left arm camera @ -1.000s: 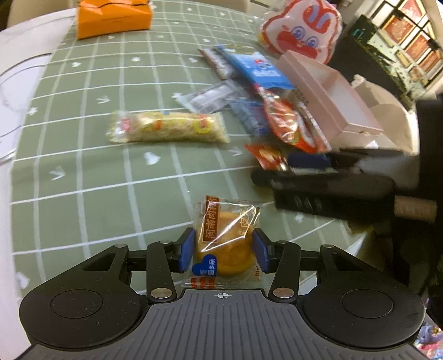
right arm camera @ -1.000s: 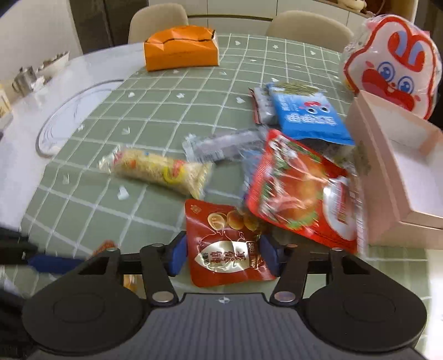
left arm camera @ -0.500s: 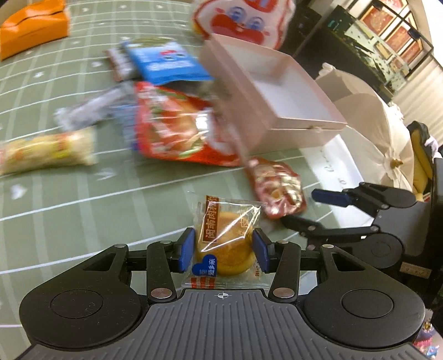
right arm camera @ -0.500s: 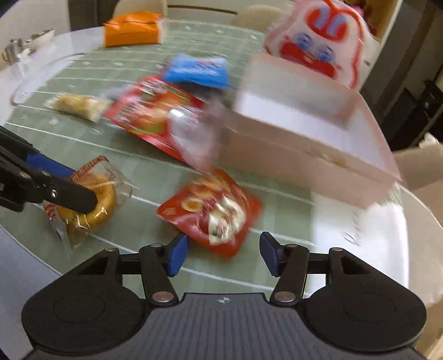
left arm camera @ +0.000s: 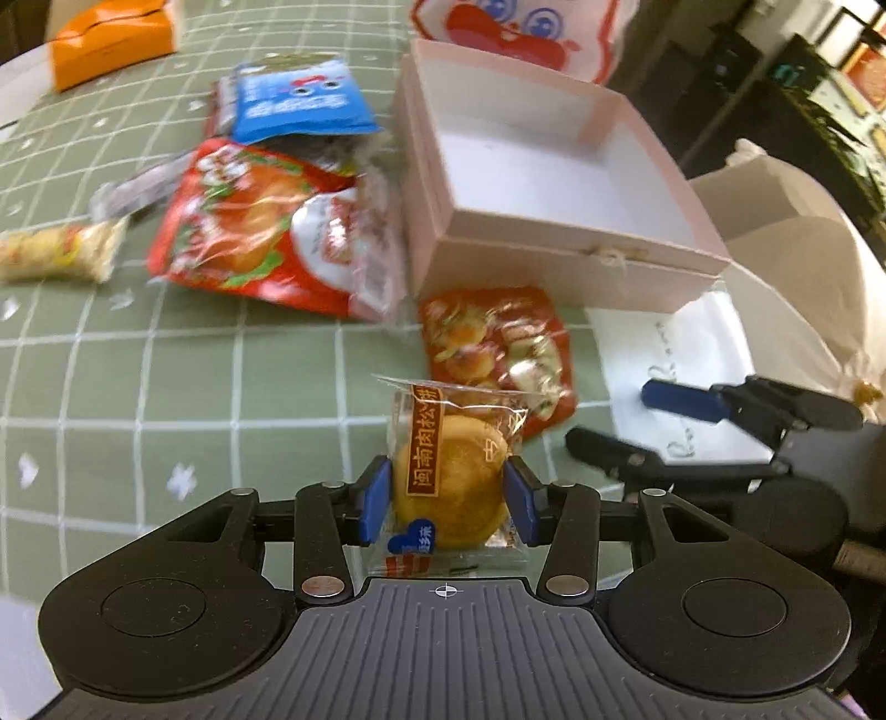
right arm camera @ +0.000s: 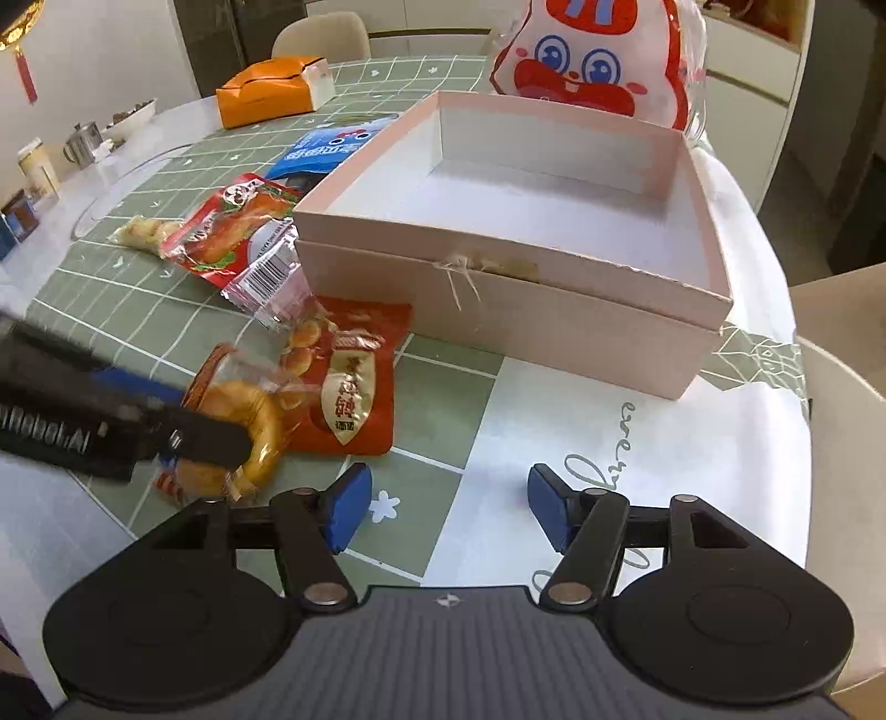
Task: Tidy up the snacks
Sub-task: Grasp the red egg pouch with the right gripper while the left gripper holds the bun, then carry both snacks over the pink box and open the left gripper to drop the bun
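On the green checked tablecloth [left arm camera: 138,387], the left gripper [left arm camera: 448,501] clamps a wrapped cake [left arm camera: 451,482] that could slip from its slick film short of the pink box [right arm camera: 498,310], while the right gripper [right arm camera: 443,507] is opening, empty.

Left wrist view: the camera sits just behind the left gripper [left arm camera: 448,507] and looks forward and steeply down along its fingers, close above the worktop [left arm camera: 138,387]. It faces the near corner of the pink box [left arm camera: 559,266]; the right gripper [left arm camera: 653,421] shows at the right edge.

Right wrist view: the camera sits just behind the right gripper [right arm camera: 446,509], also tilted down, close to the worktop [right arm camera: 432,498]. It faces the long front wall of the pink box [right arm camera: 498,310]; the left gripper [right arm camera: 183,432] enters from the left edge.

Shared area: both views cover the pink box, the small red packet [left arm camera: 498,343] [right arm camera: 354,376] before it, the rabbit bag [left arm camera: 515,27] [right arm camera: 592,55] and the orange box [left arm camera: 111,39] [right arm camera: 266,91] beyond.
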Tool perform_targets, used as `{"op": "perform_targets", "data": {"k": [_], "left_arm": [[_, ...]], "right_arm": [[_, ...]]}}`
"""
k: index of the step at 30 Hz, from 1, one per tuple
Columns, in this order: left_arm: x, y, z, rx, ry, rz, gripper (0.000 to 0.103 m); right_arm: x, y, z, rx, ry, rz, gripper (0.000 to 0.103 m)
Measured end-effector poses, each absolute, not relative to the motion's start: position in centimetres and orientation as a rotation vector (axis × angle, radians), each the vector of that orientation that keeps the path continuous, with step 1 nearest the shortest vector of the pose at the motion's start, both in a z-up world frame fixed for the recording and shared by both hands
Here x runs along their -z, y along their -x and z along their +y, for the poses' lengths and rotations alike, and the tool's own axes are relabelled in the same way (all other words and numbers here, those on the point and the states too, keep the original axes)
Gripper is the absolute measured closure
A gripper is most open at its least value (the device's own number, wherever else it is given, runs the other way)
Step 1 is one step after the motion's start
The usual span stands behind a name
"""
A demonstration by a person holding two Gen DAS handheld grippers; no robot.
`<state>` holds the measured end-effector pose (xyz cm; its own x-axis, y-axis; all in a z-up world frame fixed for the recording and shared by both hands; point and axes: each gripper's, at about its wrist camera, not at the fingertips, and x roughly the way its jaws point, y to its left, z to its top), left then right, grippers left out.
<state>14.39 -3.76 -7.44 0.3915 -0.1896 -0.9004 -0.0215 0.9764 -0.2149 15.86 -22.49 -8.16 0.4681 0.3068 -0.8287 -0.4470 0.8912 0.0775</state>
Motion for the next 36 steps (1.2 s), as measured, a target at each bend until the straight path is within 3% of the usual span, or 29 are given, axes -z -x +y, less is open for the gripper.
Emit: {"op": "perform_targets", "data": {"k": [11, 14, 18, 31, 36], "left_arm": [[6.4, -11.0, 0.1, 0.071, 0.229, 1.156, 0.054], [6.5, -10.4, 0.6, 0.094, 0.234, 1.166, 0.054], [6.6, -10.0, 1.0, 0.135, 0.222, 1.168, 0.054], [6.5, -9.4, -3.0, 0.356, 0.119, 1.188, 0.054], [2.7, -11.0, -4.2, 0.407, 0.14, 1.09, 0.054]], "right_arm": [[7.8, -18.2, -17.4, -0.441, 0.023, 1.014, 0.035], [8.2, -19.1, -14.6, -0.36, 0.045, 1.007, 0.031], [8.5, -18.7, -12.1, -0.284, 0.164, 0.984, 0.033], [6.4, -13.1, -18.9, -0.27, 0.145, 1.06, 0.035], [3.1, -12.5, -21.1, -0.251, 0.122, 0.987, 0.035]]}}
